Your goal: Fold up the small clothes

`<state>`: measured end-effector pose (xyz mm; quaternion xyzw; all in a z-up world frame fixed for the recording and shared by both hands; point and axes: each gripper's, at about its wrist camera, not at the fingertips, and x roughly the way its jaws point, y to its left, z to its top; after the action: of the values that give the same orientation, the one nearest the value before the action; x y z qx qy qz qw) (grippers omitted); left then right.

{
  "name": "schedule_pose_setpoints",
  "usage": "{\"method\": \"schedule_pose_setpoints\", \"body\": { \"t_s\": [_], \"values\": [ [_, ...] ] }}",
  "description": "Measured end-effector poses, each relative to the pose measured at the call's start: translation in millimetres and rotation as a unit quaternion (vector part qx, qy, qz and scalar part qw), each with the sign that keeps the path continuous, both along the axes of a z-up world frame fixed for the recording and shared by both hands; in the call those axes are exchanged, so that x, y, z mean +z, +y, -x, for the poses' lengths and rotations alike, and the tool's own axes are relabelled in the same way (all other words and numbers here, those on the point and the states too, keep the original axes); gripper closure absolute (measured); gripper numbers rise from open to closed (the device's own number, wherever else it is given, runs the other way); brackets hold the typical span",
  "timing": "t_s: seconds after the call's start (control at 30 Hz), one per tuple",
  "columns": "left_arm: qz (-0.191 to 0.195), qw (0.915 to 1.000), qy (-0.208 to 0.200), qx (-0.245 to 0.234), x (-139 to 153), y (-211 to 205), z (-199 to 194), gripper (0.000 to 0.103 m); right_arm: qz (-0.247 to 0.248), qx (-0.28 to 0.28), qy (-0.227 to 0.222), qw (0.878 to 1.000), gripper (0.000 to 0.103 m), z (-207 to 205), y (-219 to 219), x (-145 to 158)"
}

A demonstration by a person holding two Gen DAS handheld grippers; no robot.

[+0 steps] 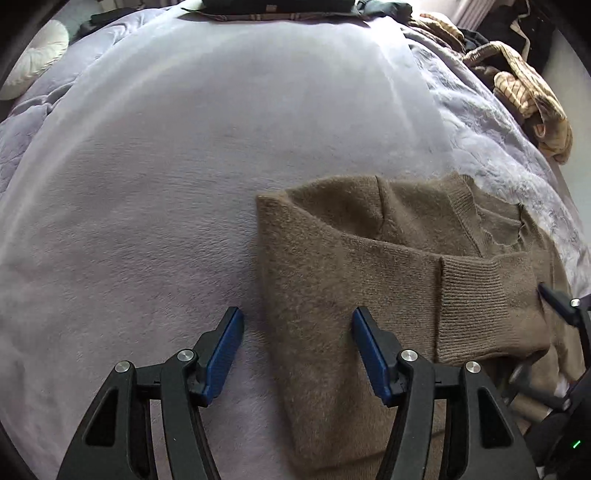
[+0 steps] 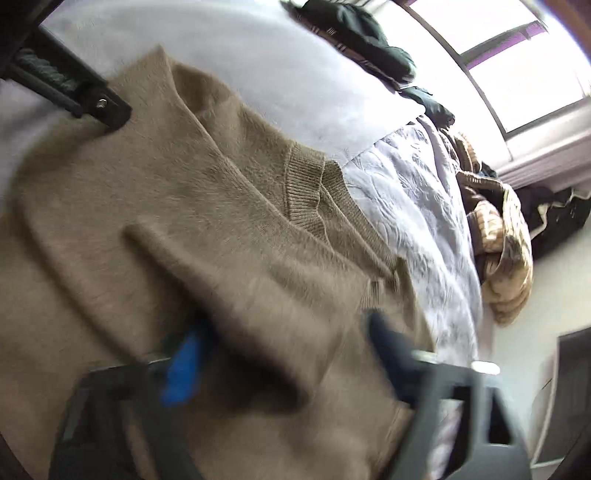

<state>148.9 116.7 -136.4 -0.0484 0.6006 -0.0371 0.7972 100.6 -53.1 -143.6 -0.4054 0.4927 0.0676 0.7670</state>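
A brown knit sweater (image 1: 369, 258) lies on a lilac fleece blanket (image 1: 166, 184), its left sleeve folded across the body with the ribbed cuff (image 1: 469, 302) on top. My left gripper (image 1: 297, 328) is open, its fingers astride the sweater's left edge, empty. The right gripper shows at the right edge of the left wrist view (image 1: 561, 306). In the right wrist view the sweater (image 2: 184, 206) fills the frame, blurred by motion. My right gripper (image 2: 284, 350) is open with a raised fold of the sweater between its fingers. The left gripper's finger (image 2: 107, 107) is at top left.
A quilted lilac bedspread (image 1: 491, 147) lies right of the blanket. A tan patterned garment (image 1: 524, 92) sits at the bed's right edge. Dark clothes (image 2: 362, 33) lie at the far end. A round white cushion (image 1: 33, 62) is at far left. A window (image 2: 517, 55) is beyond.
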Motion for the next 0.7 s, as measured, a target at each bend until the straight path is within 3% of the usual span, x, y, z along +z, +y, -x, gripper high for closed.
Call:
{"method": "schedule_pose_setpoints", "body": {
  "t_s": [0.03, 0.07, 0.1, 0.17, 0.2, 0.23, 0.27, 0.3, 0.33, 0.47, 0.57, 0.6, 0.63, 0.7],
  "values": [
    [-0.001, 1.0000, 0.000, 0.002, -1.3, -1.3, -1.1, 0.045, -0.019, -0.016, 0.010, 1.000, 0.084, -2.5, -6.8, 3.9],
    [0.009, 1.0000, -0.001, 0.004, -2.1, -1.0, -1.1, 0.061, -0.064, -0.057, 0.019, 0.996, 0.087, -11.2, -21.7, 12.5],
    [0.025, 0.9997, 0.002, 0.004, -2.7, -0.3, -1.5, 0.067, -0.120, -0.101, 0.020, 0.987, 0.087, -17.0, -37.5, 22.9],
    [0.034, 0.9994, 0.002, 0.010, -4.2, 1.5, -0.7, 0.067, -0.293, -0.220, 0.016, 0.930, 0.087, -20.0, -97.7, 45.5],
    [0.036, 0.9993, 0.000, 0.009, -4.5, 1.9, -0.4, 0.069, -0.373, -0.280, 0.015, 0.885, 0.087, -16.7, -130.4, 46.7],
    [0.037, 0.9993, -0.002, 0.006, -5.3, 1.9, 0.2, 0.078, -0.443, -0.346, 0.017, 0.827, 0.086, -9.8, -165.1, 40.9],
    [0.040, 0.9992, -0.003, 0.002, -5.8, 2.1, 0.2, 0.082, -0.509, -0.418, 0.026, 0.752, 0.083, 2.9, -201.9, 25.2],
    [0.041, 0.9991, -0.004, 0.000, -5.7, 2.4, -0.3, 0.082, -0.539, -0.453, 0.035, 0.710, 0.081, 11.0, -219.8, 13.1],
    [0.041, 0.9992, -0.005, 0.000, -5.0, 2.8, -0.8, 0.085, -0.558, -0.479, 0.045, 0.676, 0.081, 19.5, -234.0, -0.2],
    [0.031, 0.9992, -0.019, -0.016, 1.4, 6.1, -5.0, 0.090, -0.592, -0.494, 0.054, 0.634, 0.081, 26.0, -249.6, -14.7],
    [0.019, 0.9989, -0.024, -0.036, 2.2, 9.9, -12.6, 0.090, -0.614, -0.491, 0.051, 0.616, 0.088, 18.6, -248.1, -10.1],
    [0.005, 0.9989, -0.026, -0.040, 0.0, 11.2, -14.0, 0.090, -0.615, -0.485, 0.048, 0.620, 0.092, 22.4, -245.7, -7.8],
    [-0.010, 0.9988, -0.026, -0.039, -2.6, 14.3, -16.0, 0.090, -0.605, -0.481, 0.044, 0.633, 0.093, 20.3, -239.6, -3.9],
    [-0.006, 0.9992, -0.025, -0.031, -0.3, 22.1, -15.6, 0.089, -0.554, -0.499, 0.048, 0.665, 0.093, 23.9, -240.9, -3.9]
  ]
}}
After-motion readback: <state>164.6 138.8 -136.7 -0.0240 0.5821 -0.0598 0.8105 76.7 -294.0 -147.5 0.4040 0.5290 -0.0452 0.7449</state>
